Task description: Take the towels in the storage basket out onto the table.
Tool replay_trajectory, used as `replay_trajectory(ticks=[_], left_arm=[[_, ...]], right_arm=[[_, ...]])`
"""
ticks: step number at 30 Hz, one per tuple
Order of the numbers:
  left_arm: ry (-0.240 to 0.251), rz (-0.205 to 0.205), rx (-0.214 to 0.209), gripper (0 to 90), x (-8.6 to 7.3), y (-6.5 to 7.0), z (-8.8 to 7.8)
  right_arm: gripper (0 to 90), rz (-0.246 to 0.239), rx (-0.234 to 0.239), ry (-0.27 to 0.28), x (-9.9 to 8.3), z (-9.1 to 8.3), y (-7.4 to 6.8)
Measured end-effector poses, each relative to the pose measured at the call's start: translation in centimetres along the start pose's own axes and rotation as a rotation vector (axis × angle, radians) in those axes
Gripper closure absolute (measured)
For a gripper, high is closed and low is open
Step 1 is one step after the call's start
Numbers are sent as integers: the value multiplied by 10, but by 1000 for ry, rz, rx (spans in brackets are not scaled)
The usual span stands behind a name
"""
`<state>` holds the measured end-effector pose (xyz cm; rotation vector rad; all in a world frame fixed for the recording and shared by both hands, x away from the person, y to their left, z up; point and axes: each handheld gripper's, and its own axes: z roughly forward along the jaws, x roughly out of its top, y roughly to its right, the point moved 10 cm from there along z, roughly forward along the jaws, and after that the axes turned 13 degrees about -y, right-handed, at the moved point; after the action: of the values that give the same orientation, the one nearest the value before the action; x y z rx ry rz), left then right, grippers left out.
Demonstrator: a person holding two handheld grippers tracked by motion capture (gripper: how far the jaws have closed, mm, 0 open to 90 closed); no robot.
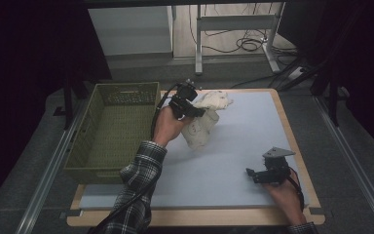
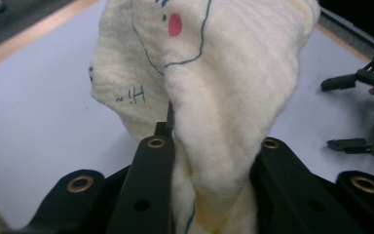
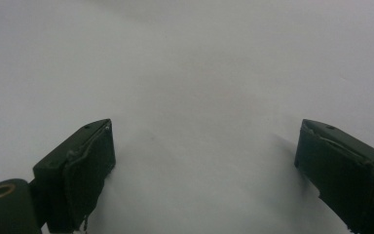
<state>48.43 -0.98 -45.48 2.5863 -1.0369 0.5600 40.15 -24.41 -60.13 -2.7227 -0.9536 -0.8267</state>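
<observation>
A cream cloth (image 1: 200, 127) printed with blue lines and a red dot hangs in a bunch over the far middle of the pale grey mat (image 1: 238, 146). My left gripper (image 1: 198, 113) is shut on it. In the left gripper view the cloth (image 2: 233, 73) is pinched between both black jaws and rises in front of the camera, hiding the left gripper's (image 2: 214, 141) tips. My right gripper (image 1: 251, 175) rests low over the mat's near right part, open. In the right gripper view the right gripper (image 3: 204, 156) has its jaws wide apart with bare mat between them.
An olive-green slotted basket (image 1: 85, 146) stands along the left edge of the table, right beside the left forearm in its plaid sleeve (image 1: 139, 180). The mat lies on a wooden tabletop (image 1: 294, 146). A desk frame and cables are on the floor behind.
</observation>
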Motion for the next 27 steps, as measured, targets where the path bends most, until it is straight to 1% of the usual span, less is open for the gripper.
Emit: replay_trajectory(ticks=[2,3,7,9,12,13,14,16,17,19,21,22,24,25,27], left_arm=[[-9,5,7,775,-1,1,11],[-14,7,10,774,-1,2,21],[-27,10,8,757,-2,5,45],[-41,14,16,750,-4,7,60],[-48,11,28,730,-5,7,78],[-53,19,32,724,-5,7,85],[-50,8,29,717,-5,8,89],[-54,16,40,695,-6,7,99],[-54,14,42,686,-6,7,105],[-56,10,44,621,-6,6,112],[-51,-6,63,471,-6,3,118],[-45,-11,74,356,-5,2,119],[-40,-12,93,226,-6,1,116],[-33,-17,104,179,-6,0,112],[-16,-15,102,130,-6,1,102]], right_arm=[[78,0,0,0,0,0,0],[78,1,1,0,0,0,0],[78,1,-1,0,0,0,0],[78,1,-1,0,0,0,0],[79,1,0,0,0,0,0],[78,1,1,0,0,0,0],[78,1,1,0,0,0,0],[78,0,0,0,0,0,0],[78,0,0,0,0,0,0],[78,1,1,0,0,0,0],[78,0,1,0,0,0,0],[78,1,0,0,0,0,0],[78,1,0,0,0,0,0],[78,2,1,0,0,0,0],[78,1,2,0,0,0,0]])
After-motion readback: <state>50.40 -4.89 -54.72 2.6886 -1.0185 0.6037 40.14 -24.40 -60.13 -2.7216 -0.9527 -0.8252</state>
